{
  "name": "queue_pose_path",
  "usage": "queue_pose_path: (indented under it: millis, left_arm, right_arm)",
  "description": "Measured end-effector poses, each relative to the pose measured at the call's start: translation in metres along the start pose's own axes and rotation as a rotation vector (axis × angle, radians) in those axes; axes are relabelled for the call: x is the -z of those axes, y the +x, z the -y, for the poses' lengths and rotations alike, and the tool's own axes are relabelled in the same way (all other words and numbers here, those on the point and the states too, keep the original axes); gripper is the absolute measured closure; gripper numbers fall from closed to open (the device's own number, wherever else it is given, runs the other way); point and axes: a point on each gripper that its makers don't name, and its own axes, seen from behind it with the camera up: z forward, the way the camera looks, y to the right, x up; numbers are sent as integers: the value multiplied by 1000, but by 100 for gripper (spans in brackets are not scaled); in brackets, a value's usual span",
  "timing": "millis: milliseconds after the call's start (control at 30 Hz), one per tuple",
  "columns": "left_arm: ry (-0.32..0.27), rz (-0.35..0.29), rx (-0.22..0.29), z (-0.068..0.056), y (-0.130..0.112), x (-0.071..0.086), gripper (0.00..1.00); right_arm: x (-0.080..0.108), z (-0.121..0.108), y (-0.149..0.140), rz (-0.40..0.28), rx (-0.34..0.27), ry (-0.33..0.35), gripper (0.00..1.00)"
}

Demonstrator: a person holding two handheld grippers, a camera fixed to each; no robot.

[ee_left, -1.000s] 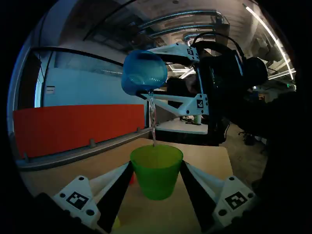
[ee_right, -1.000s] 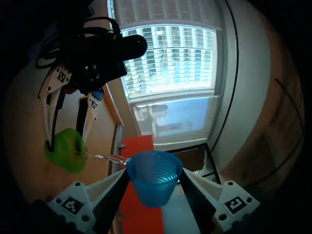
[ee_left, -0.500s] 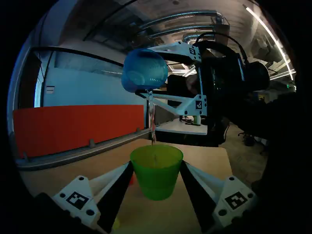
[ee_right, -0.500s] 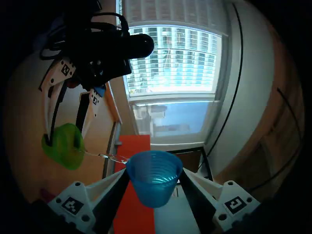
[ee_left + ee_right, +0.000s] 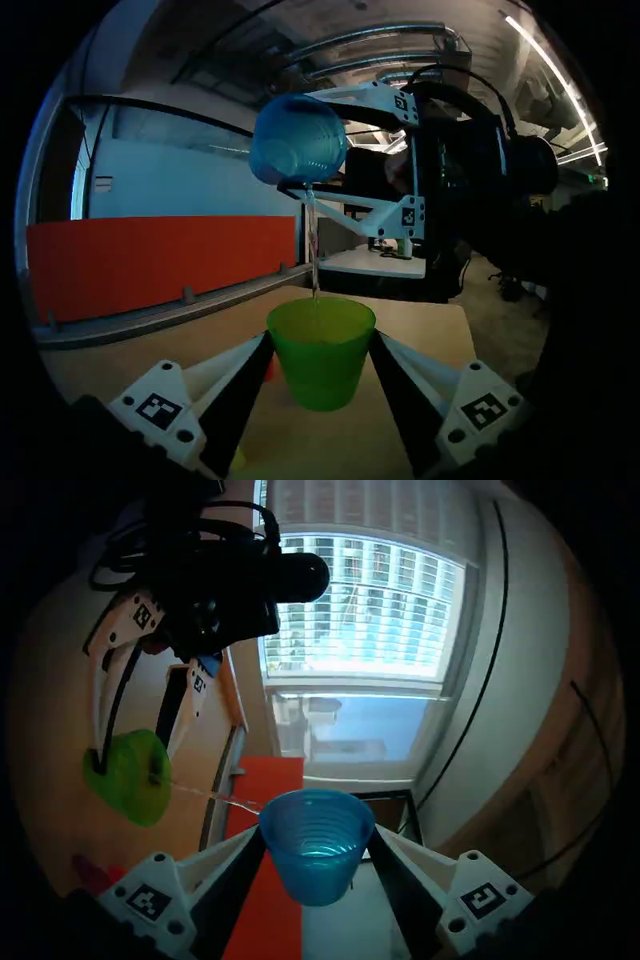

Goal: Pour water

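Observation:
My left gripper (image 5: 322, 364) is shut on a green cup (image 5: 321, 350) held upright just above the wooden table (image 5: 416, 320). Above the green cup my right gripper (image 5: 304, 140) holds a blue cup (image 5: 296, 140) tipped far over. A thin stream of water (image 5: 311, 240) falls from its rim into the green cup. In the right gripper view my right gripper (image 5: 318, 852) is shut on the blue cup (image 5: 318, 844), with a little water left inside. The stream (image 5: 212, 794) runs to the green cup (image 5: 128, 776), which the left gripper (image 5: 132, 760) holds at the left.
An orange panel (image 5: 160, 256) with a metal rail runs behind the table. A small red thing (image 5: 88, 872) lies on the table below the green cup. A bright window with blinds (image 5: 360, 616) is in the right gripper view. A person in dark clothing stands at the right (image 5: 512, 224).
The blue cup has tipped further over and the water stream has thinned. The green cup has stayed in place.

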Motion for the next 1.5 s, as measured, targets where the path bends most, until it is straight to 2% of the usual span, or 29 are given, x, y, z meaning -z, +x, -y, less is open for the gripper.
queue_pose_path:
  millis: [367,700,867,1100,1200,1500]
  left_arm:
    - [0,-1,1,0,1,-1,15]
    - [0,-8,7,1,2,-2,15]
    - [1,-9,8,1,2,-3,15]
    - [-3,-8,5,-1,5,-3,15]
    - [-4,-9,4,-1,6,-4,15]
    - [-3,-10,8,-1,6,-5,15]
  right_arm:
    - [-1,0,5,-4,52,-4,11]
    - [2,0,9,-5,56,-8,11]
    - [5,1,12,-9,31,-11,11]
    - [8,4,14,-19,-55,-12,11]
    - [10,3,14,-20,-73,-18,11]
    - [14,6,11,-15,-61,-20,11]
